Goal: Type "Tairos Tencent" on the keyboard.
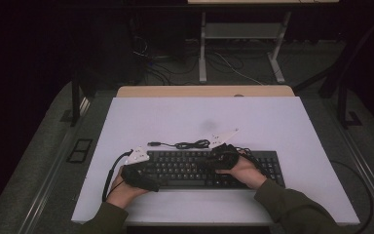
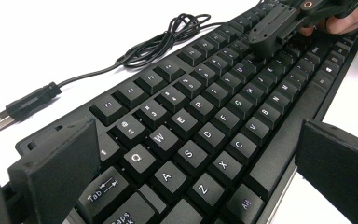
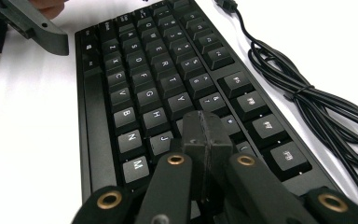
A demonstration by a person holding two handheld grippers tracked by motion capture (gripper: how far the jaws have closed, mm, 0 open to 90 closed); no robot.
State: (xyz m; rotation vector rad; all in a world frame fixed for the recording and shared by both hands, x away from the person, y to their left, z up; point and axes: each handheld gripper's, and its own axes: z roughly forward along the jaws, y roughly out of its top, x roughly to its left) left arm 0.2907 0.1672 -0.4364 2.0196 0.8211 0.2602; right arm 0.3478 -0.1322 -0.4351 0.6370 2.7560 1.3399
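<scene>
The right gripper (image 3: 204,135) has its two black jaws pressed flat together with nothing between them, forming one blunt tip. That tip rests on the keys near the middle of a black keyboard (image 1: 209,168), around the J and K keys, likely so it can press one key the way a fingertip would. Just beyond this gripper, on the far side of the keyboard, the loosely coiled keyboard cable (image 1: 187,144) lies unplugged on the white table (image 1: 272,122), its USB plug (image 2: 2,119) trailing off toward the left gripper's side.

The left gripper (image 2: 200,154) is held at the keyboard's left end, jaws spread wide and empty, straddling the keys around Q, A and Z without gripping them. It seems poised either to steady the board or to take hold of its edge. Both of the person's hands rest low at the keyboard's near edge.
</scene>
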